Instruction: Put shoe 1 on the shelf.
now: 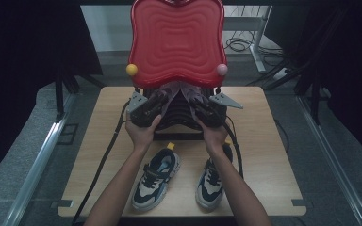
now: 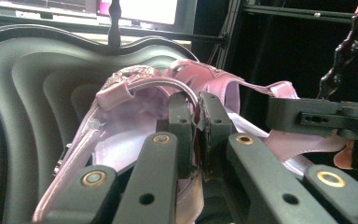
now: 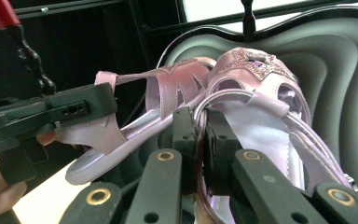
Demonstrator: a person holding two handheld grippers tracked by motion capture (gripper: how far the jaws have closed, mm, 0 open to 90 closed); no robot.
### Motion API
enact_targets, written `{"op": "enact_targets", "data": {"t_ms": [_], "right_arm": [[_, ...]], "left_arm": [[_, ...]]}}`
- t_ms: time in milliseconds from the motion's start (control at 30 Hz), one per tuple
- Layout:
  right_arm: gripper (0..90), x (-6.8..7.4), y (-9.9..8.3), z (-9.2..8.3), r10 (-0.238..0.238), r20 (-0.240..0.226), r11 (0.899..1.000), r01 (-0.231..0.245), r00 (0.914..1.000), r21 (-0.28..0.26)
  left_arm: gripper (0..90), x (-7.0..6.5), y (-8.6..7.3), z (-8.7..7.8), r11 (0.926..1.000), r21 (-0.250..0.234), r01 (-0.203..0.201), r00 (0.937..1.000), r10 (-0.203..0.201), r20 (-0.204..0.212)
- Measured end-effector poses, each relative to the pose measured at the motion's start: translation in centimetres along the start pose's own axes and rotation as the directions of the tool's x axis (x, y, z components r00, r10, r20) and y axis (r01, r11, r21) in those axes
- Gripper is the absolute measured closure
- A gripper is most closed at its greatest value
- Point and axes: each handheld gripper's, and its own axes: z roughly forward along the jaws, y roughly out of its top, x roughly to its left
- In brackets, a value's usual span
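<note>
Over black case (image 1: 179,123), 2 grippers clamping pink sandals (image 1: 183,92)

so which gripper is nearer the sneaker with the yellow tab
Left. The left gripper sits just beyond the yellow-tab sneaker, on its side of the table. The right gripper is farther across, beyond the other sneaker.

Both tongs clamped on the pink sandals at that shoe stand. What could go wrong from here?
1. Each grip is thin: the left tongs pinch only the strap of one pink sandal, the right tongs the strap of the other sandal. Either might swing or slip.
2. The sandals touch at the toes, so they could snag each other.
3. The red top shelf hangs close above; lifting could knock it.
4. A dropped sandal may land on the sneakers below.
</note>
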Motion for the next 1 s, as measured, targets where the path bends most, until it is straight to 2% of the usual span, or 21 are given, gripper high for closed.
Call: {"op": "enact_targets", "data": {"t_ms": [233, 300, 333, 400, 467, 567, 667, 733, 767, 933, 1000], "right_arm": [[83.7, -0.1, -0.2, 1.1, -0.031, 0.014, 0.999, 0.032, 0.9994, -0.021], [83.6, -0.1, -0.3, 1.4, -0.071, 0.024, 0.997, 0.071, 0.9972, -0.024], [83.5, -0.1, -0.6, 1.8, -0.108, 0.040, 0.994, 0.108, 0.9934, -0.014], [83.2, -0.1, -0.7, 1.9, -0.118, 0.047, 0.993, 0.118, 0.9920, -0.007], [82.4, -0.1, -1.0, 2.1, -0.143, 0.063, 0.990, 0.143, 0.9877, 0.011], [81.8, -0.3, -1.3, 2.1, -0.181, 0.079, 0.983, 0.176, 0.9803, 0.058], [81.6, -0.6, -1.7, 2.2, -0.184, 0.068, 0.977, 0.176, 0.9805, 0.117], [80.7, -0.7, -2.0, 2.3, -0.176, 0.046, 0.971, 0.166, 0.9833, 0.173], [80.2, -0.8, -2.1, 2.4, -0.173, 0.038, 0.969, 0.163, 0.9843, 0.184], [74.0, -0.9, -2.1, 2.3, -0.161, 0.022, 0.968, 0.154, 0.9867, 0.196], [68.1, -1.0, -2.1, 2.1, -0.150, 0.022, 0.969, 0.143, 0.9884, 0.201]], "left_arm": [[84.7, 0.6, -0.4, 0.5, 1.0000, -0.002, -0.001, 1.0000, 0.001, -0.001], [84.4, 0.6, -0.5, 0.6, 1.0000, -0.001, -0.006, 1.0000, 0.006, -0.004], [83.9, 0.7, -0.6, 0.7, 1.0000, 0.006, -0.008, 0.9999, 0.008, -0.007], [83.5, 0.8, -0.9, 0.9, 0.9997, 0.024, -0.011, 0.9999, 0.011, -0.003], [82.3, 0.6, -1.1, 1.0, 0.9981, 0.050, -0.036, 0.9993, 0.036, 0.004], [79.0, 0.3, -1.6, 1.1, 0.9933, 0.100, -0.058, 0.9983, 0.058, 0.008], [77.5, 0.3, -2.2, 1.1, 0.9888, 0.134, -0.065, 0.9979, 0.065, 0.003], [75.0, 0.4, -2.5, 1.0, 0.9882, 0.143, -0.053, 0.9986, 0.053, 0.007], [74.4, 0.4, -2.6, 1.0, 0.9882, 0.145, -0.050, 0.9988, 0.049, 0.009], [70.6, 0.5, -2.5, 0.6, 0.9869, 0.154, -0.046, 0.9989, 0.044, 0.017], [68.4, 0.4, -2.4, 0.4, 0.9881, 0.147, -0.045, 0.9989, 0.042, 0.023]]}}
